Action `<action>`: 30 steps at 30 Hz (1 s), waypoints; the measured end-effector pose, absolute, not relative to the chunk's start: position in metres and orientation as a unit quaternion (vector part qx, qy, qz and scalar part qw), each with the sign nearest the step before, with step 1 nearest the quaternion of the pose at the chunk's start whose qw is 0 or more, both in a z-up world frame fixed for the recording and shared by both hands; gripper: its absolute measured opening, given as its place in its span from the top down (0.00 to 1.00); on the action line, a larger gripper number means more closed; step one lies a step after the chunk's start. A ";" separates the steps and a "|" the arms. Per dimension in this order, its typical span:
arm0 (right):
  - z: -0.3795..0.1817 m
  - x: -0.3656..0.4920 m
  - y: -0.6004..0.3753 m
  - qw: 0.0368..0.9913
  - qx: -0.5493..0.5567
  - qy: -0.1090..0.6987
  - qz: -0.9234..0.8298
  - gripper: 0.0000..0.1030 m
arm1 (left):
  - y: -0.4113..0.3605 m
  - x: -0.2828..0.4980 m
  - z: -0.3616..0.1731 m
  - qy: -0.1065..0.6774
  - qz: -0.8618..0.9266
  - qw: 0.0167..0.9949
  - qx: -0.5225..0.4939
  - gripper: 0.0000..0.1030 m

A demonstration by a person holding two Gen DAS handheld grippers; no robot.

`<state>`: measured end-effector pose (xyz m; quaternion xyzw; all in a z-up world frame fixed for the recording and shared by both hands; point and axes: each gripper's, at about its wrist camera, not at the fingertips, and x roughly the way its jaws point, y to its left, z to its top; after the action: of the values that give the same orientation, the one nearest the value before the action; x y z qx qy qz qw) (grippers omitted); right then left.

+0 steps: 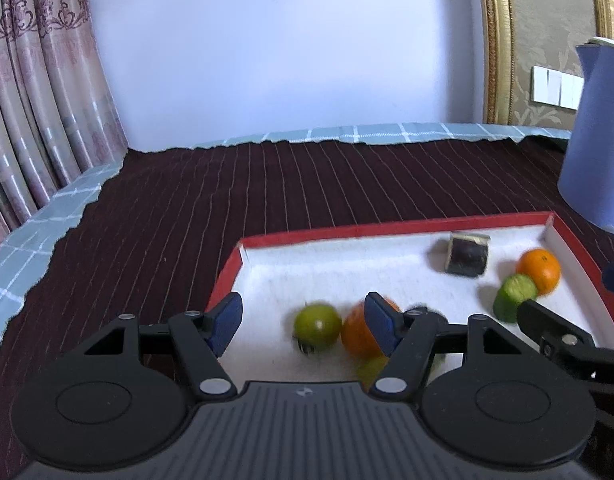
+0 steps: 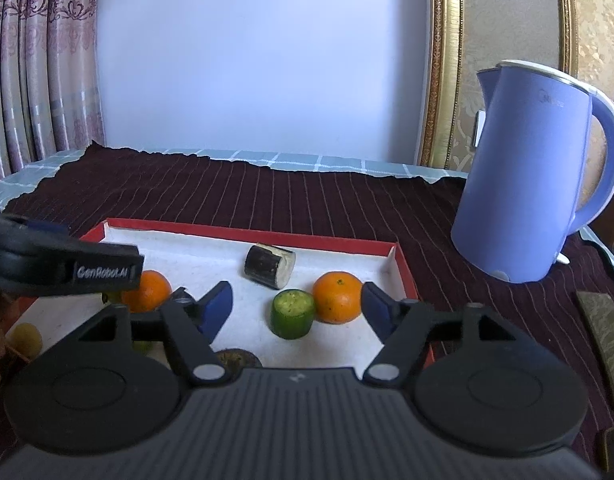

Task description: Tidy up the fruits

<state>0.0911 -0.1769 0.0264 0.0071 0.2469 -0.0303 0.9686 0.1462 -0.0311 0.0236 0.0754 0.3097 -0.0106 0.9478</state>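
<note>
From the left wrist, the left gripper (image 1: 303, 322) is seen spread over the near end of the red-rimmed tray (image 1: 387, 229), nothing pinched between its blue pads; a green fruit (image 1: 317, 325) lies in the gap, touching an orange (image 1: 357, 336) that is half hidden behind the right-hand pad. Both are blurred, so a rolling fruit may be suspected, and a closing there could catch the orange's edge and squirt it aside. Farther along, a dark cut cylinder (image 1: 467, 258), a second orange (image 1: 539, 270) and a green cut piece (image 1: 514, 296) are gathered near the far corner. From the right wrist, the right gripper (image 2: 297, 312) is likewise held spread and empty, the green cut piece (image 2: 293, 314) and the orange (image 2: 337, 297) touching each other between its pads. A careless close could take both at once or tip the piece. The other gripper's arm crosses close at the left, so a clash is possible; the blue kettle (image 2: 523, 184) stands well apart.
</note>
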 end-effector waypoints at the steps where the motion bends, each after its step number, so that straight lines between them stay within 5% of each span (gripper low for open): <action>1: 0.026 0.088 -0.176 0.969 0.006 0.246 -0.029 0.26 | -0.030 0.143 0.022 0.312 -0.013 0.947 0.073 0.35; 7: 0.026 0.068 -0.171 0.971 -0.001 0.236 -0.032 0.05 | -0.020 0.122 0.019 0.317 -0.026 0.946 0.060 0.35; 9: 0.027 0.061 -0.169 0.972 -0.003 0.231 -0.036 0.00 | -0.016 0.116 0.019 0.317 -0.029 0.947 0.054 0.27; 30: 0.016 0.018 -0.164 0.968 0.005 0.247 -0.036 0.00 | -0.005 0.068 0.006 0.308 -0.044 0.949 0.057 0.16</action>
<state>0.0181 -0.1639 0.0157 0.0046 0.2470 -0.0355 0.9684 0.0677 -0.0050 0.0062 0.0568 0.3084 -0.0444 0.9485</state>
